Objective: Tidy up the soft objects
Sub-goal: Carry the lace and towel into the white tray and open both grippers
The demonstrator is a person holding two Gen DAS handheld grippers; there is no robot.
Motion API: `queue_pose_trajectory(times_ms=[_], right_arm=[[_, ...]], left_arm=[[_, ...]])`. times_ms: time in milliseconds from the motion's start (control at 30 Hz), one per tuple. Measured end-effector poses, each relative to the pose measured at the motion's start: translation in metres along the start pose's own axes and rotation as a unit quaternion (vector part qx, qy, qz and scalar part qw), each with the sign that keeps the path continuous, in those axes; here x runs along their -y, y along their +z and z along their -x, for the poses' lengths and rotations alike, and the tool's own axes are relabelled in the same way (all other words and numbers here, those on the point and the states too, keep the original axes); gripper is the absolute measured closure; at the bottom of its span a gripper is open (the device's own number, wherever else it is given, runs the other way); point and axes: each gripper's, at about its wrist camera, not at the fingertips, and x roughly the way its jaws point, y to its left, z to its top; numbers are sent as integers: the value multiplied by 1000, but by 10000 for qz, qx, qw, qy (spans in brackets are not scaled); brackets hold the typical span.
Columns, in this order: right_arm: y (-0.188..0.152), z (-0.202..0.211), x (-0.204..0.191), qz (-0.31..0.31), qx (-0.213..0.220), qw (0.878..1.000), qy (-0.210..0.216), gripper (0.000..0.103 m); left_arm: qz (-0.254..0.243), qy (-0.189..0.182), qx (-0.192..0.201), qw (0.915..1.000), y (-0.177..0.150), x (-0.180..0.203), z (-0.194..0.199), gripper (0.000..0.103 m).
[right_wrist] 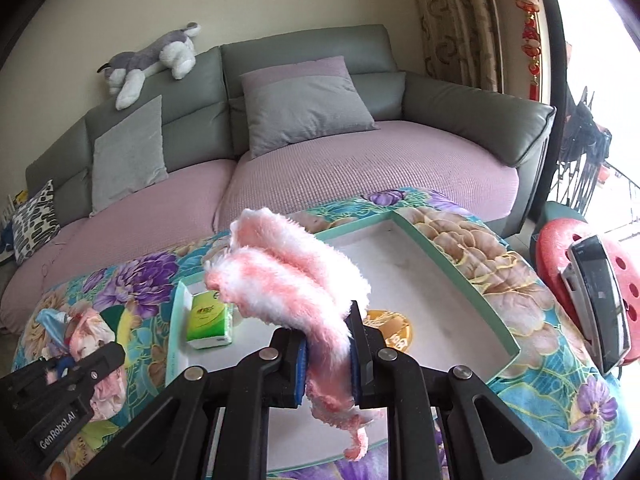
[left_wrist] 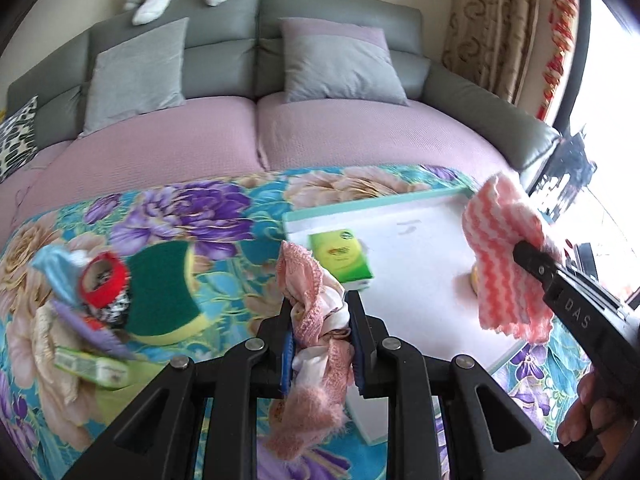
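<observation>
My left gripper (left_wrist: 319,308) is shut on a crumpled pink lace and white cloth (left_wrist: 310,280), held over the near left corner of a white tray with a teal rim (left_wrist: 380,201). In the same view my right gripper (left_wrist: 522,251) comes in from the right, shut on a pink and white wavy-striped cloth (left_wrist: 502,240) above the tray. In the right wrist view that right gripper (right_wrist: 326,332) clamps the fluffy pink and white cloth (right_wrist: 288,272) over the tray (right_wrist: 460,276). The left gripper (right_wrist: 114,354) shows at lower left.
A green tissue pack (left_wrist: 342,258) and a yellow round item (right_wrist: 394,332) lie in the tray. A green sponge (left_wrist: 160,292), a red tape roll (left_wrist: 102,280) and other small things are piled left on the floral cloth (left_wrist: 192,208). A sofa (left_wrist: 360,128) stands behind, a red stool (right_wrist: 556,248) right.
</observation>
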Motion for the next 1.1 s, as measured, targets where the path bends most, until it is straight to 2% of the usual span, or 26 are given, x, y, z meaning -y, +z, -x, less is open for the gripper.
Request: queue_pose_trajectory(times_ms=[233, 667, 733, 833, 900, 967, 1000, 1100], right_arm=[[11, -18, 13, -83, 42, 9999, -140, 86], [12, -38, 25, -185, 22, 9996, -208, 86], [11, -40, 26, -185, -8, 9995, -248, 83], [11, -41, 27, -160, -51, 9994, -317, 83], [11, -40, 27, -166, -76, 9992, -347, 82], [12, -39, 29, -196, -105, 9991, -367, 78], [12, -39, 29, -203, -116, 9990, -387, 72], [13, -36, 30, -191, -113, 9984, -511, 39]], left_arm=[[-399, -212, -110, 9989, 9, 37, -27, 79], [-606, -303, -244, 9974, 10, 59, -64, 79], [-647, -333, -267, 9970, 9, 62, -66, 79], [-721, -325, -291, 9964, 9, 63, -66, 73], [-707, -303, -279, 9966, 11, 61, -64, 59], [-669, -309, -232, 9970, 13, 58, -60, 51], [-657, -306, -208, 9972, 14, 56, -58, 44], [-663, -254, -116, 9974, 18, 54, -50, 30]])
